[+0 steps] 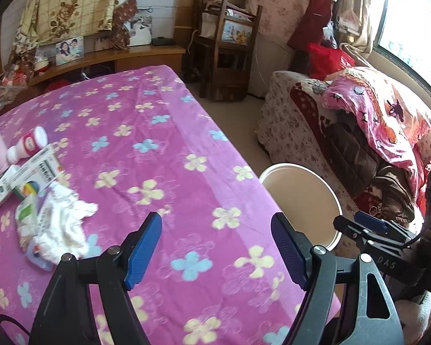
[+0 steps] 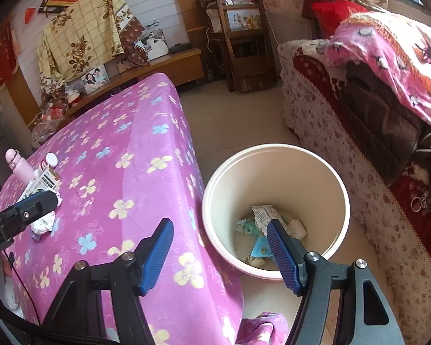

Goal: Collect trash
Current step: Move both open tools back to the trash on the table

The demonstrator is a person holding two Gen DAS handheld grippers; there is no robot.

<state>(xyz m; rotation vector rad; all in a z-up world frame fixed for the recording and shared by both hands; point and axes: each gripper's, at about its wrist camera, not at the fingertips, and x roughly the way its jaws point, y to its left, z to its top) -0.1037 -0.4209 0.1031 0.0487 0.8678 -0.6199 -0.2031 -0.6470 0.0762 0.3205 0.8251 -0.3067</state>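
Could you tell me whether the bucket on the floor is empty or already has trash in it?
Not empty: the bucket holds wrappers and crumpled tissue on its bottom, well below the rim.

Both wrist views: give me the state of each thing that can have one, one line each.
left gripper: open, empty, over the table.
right gripper: open, empty, near the bin.
trash bin: upright, uncovered, wrappers at the bottom.
crumpled tissue: lying on the table.
white bottle: lying on its side.

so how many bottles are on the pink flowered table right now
2. A small white bottle lies on its side near the far left edge, and a pink bottle stands upright just behind it. Others may be hidden beyond the frame edge.
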